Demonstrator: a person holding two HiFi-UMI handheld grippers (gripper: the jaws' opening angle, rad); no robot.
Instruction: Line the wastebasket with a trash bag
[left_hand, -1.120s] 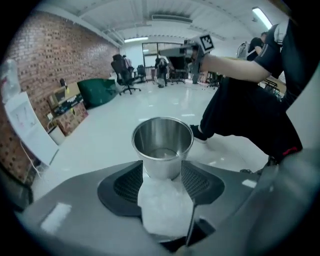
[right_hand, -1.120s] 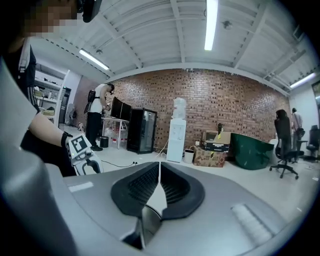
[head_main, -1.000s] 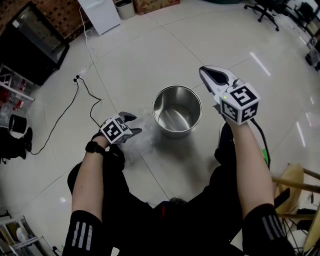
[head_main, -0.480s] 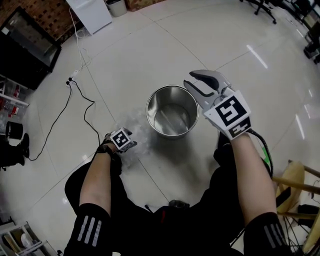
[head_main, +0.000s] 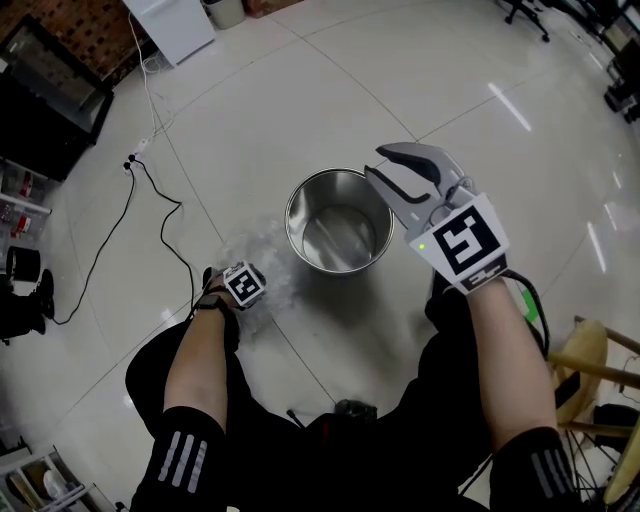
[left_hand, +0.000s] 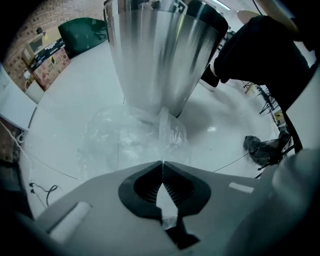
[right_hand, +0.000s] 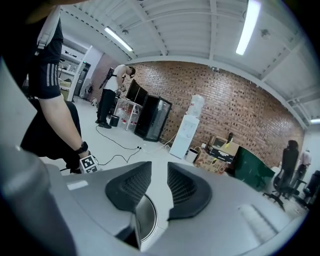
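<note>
Open floor (head_main: 300, 90), wastebasket (head_main: 296, 215), left gripper (left_hand: 161, 163) pinching trash bag (left_hand: 130, 140), right gripper (head_main: 380, 162) just half-opened, empty

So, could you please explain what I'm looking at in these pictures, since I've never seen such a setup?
No robot here: a person holds a two-jaw gripper in each hand. The top-down picture comes from a head camera; the other two from cameras riding on each gripper. On the floor stands an empty steel wastebasket, with a clear trash bag crumpled beside it. The left gripper points down at the bag; its jaws have just closed, pinching the film. The right gripper hovers by the wastebasket's rim, jaws just opened partway, nothing between them.
</note>
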